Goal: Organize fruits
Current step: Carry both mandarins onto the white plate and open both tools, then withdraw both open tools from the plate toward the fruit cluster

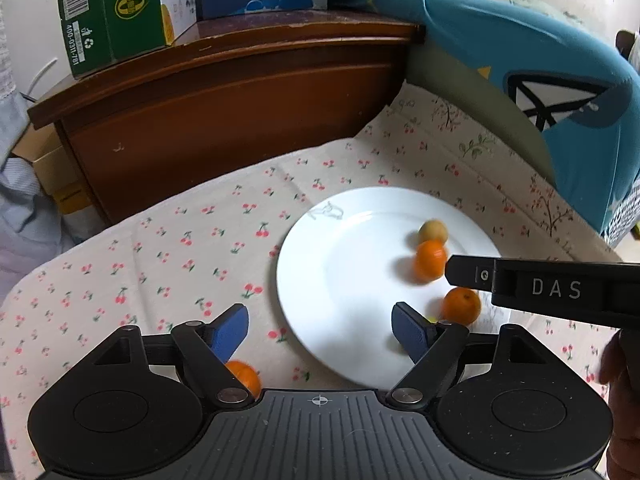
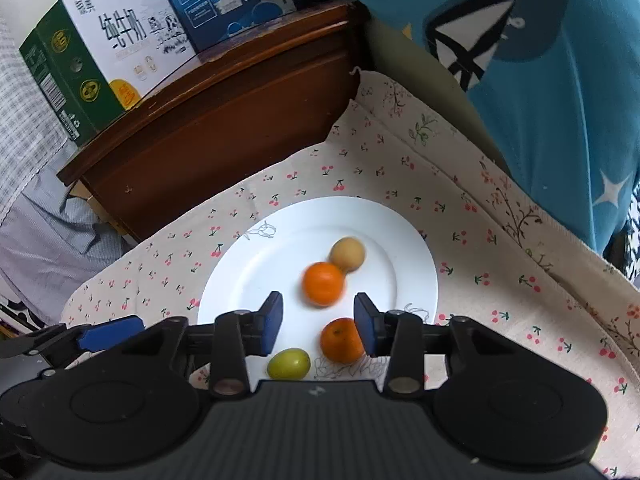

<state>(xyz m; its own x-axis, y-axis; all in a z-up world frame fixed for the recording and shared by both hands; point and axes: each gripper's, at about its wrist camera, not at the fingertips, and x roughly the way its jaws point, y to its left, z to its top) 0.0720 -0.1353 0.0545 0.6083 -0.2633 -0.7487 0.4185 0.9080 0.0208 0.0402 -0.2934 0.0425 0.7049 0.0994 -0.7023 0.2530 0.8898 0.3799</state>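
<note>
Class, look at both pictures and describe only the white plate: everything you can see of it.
The plate is round, plain white and glossy, probably ceramic, with a broad flat rim around a shallow well. A faint line drawing marks its far-left rim and another its near rim. It lies flat on the cherry-print cloth. On it sit four small fruits: a tan fruit touching a blurred orange, a second orange and a green fruit near the front edge. Neither gripper touches it.

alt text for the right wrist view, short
The open right gripper hovers over a white plate holding two oranges, a tan fruit and a green fruit, on a cherry-print cloth. Behind stand a wooden cabinet and milk cartons.
</note>
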